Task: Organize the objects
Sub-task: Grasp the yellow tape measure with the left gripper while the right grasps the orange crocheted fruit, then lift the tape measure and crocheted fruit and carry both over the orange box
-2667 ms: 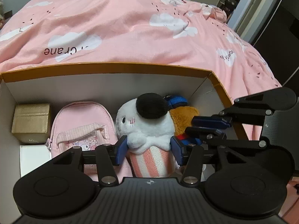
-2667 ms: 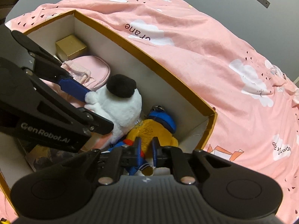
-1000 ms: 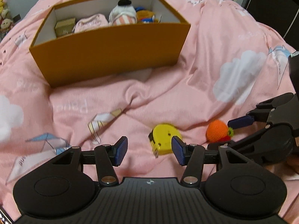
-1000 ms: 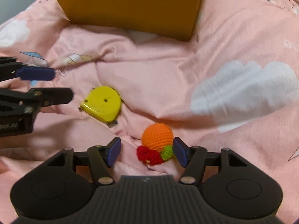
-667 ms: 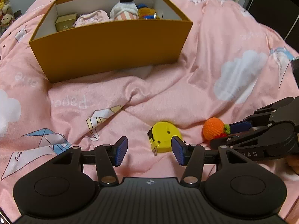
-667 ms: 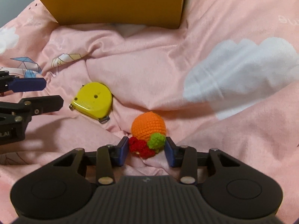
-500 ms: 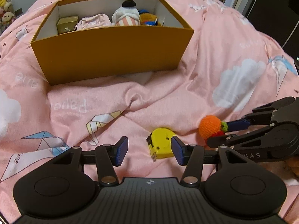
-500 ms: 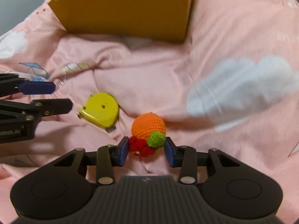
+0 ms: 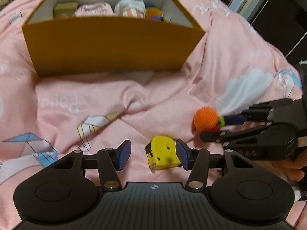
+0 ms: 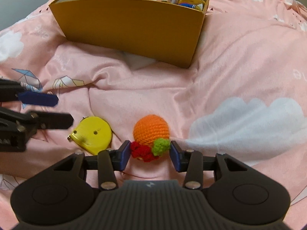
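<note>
A yellow tape measure (image 9: 163, 155) lies on the pink bedspread between the pads of my left gripper (image 9: 152, 157), close against the right pad with a wide gap on the left; that gripper is open. A crocheted orange (image 10: 150, 129) with red and green trim sits just right of the tape measure (image 10: 93, 132). My right gripper (image 10: 148, 154) has its pads against the red and green trim, and its jaws are opening slightly. In the left wrist view, the orange (image 9: 206, 117) shows at the tips of the right gripper (image 9: 214, 127).
An orange cardboard box (image 9: 111, 46) stands farther back on the bedspread (image 9: 163, 95), holding a gold cube, a pink pouch and plush toys. In the right wrist view the box (image 10: 130, 26) is ahead and the left gripper (image 10: 63, 111) comes in from the left.
Both grippers left the box and came down to the bedspread. The right jaws closed in on the crocheted orange. The left gripper sank over the tape measure, which now lies between its fingers.
</note>
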A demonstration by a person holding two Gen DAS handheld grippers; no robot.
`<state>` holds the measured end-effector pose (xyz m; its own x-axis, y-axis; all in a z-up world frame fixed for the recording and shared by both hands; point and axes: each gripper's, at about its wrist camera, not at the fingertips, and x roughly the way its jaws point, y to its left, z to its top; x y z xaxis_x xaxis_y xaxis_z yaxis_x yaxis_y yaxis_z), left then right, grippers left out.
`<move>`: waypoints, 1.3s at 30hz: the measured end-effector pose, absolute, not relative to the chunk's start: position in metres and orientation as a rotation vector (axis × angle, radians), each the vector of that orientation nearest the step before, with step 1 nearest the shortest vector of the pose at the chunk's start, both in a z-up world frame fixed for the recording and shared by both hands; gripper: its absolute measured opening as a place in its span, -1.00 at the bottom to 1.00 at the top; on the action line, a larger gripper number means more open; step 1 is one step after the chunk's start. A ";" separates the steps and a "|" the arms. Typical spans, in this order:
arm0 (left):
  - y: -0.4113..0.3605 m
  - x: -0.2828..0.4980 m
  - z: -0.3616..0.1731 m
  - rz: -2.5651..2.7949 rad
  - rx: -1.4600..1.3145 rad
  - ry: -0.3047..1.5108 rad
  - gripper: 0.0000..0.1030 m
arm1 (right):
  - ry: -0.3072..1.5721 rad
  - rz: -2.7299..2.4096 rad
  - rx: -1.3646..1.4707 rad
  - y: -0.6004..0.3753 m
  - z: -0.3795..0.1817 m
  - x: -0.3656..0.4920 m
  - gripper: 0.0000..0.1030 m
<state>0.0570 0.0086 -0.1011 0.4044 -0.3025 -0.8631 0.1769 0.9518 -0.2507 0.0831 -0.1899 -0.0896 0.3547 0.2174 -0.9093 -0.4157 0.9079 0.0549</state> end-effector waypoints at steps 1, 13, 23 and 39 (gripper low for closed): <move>0.007 0.059 -0.104 -0.310 -0.124 1.128 0.20 | 1.133 0.415 -0.188 -0.191 -0.089 0.082 -0.07; -0.002 0.083 -0.141 -0.337 -0.094 1.242 0.28 | 1.115 0.431 -0.085 -0.202 -0.086 0.090 -0.04; -0.048 0.081 -0.148 -0.251 0.142 1.258 0.41 | 1.121 0.449 -0.065 -0.201 -0.090 0.094 -0.05; -0.012 0.061 -0.110 -0.283 -0.039 1.145 0.30 | 1.085 0.435 -0.048 -0.211 -0.077 0.095 -0.12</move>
<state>0.0610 -0.0118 -0.1097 0.3812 -0.2416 -0.8923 0.2014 0.9638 -0.1749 0.0947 -0.2108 -0.0774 0.3914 0.3195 -0.8630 -0.3660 0.9145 0.1725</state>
